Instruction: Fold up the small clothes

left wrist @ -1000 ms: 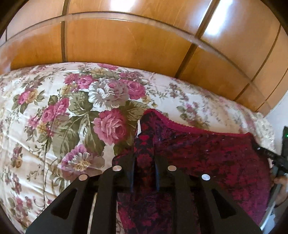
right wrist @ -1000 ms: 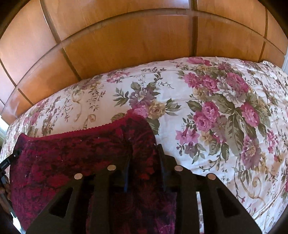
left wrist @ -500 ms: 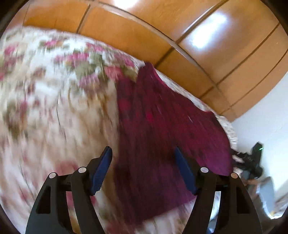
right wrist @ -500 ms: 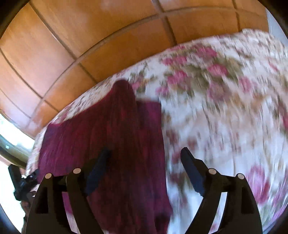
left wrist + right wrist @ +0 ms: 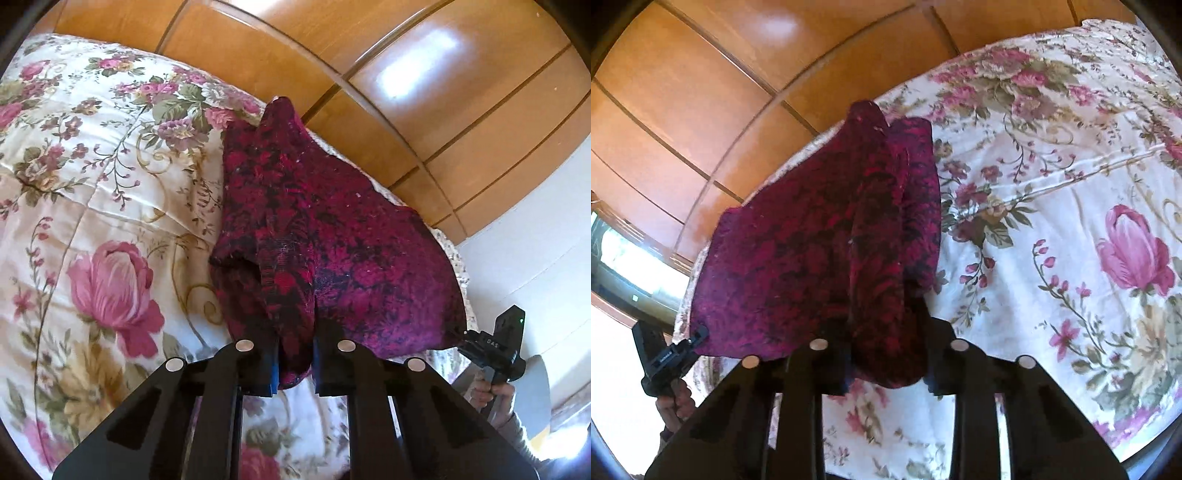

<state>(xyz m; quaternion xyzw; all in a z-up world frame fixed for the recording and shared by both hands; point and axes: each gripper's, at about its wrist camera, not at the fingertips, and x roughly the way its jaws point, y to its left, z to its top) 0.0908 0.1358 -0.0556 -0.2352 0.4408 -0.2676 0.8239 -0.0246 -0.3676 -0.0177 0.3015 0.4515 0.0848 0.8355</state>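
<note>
A dark red and black patterned garment (image 5: pixel 325 236) hangs stretched above the floral bedspread (image 5: pixel 96 206). My left gripper (image 5: pixel 295 365) is shut on one near corner of it. My right gripper (image 5: pixel 886 369) is shut on the other near corner; the cloth (image 5: pixel 820 236) bunches between its fingers. In the left wrist view the right gripper (image 5: pixel 491 347) shows at the garment's right corner. In the right wrist view the left gripper (image 5: pixel 665 358) shows at its left corner. The garment's far end peaks near the wooden panels.
Glossy wooden wardrobe panels (image 5: pixel 406 92) rise behind the bed. A white wall (image 5: pixel 535 240) stands at the right in the left wrist view. A bright window (image 5: pixel 624 266) is at the left in the right wrist view.
Half a second ago both grippers were open over the lying garment. Now both are shut on new corners nearer to me, and the garment is lifted and stretched between them.
</note>
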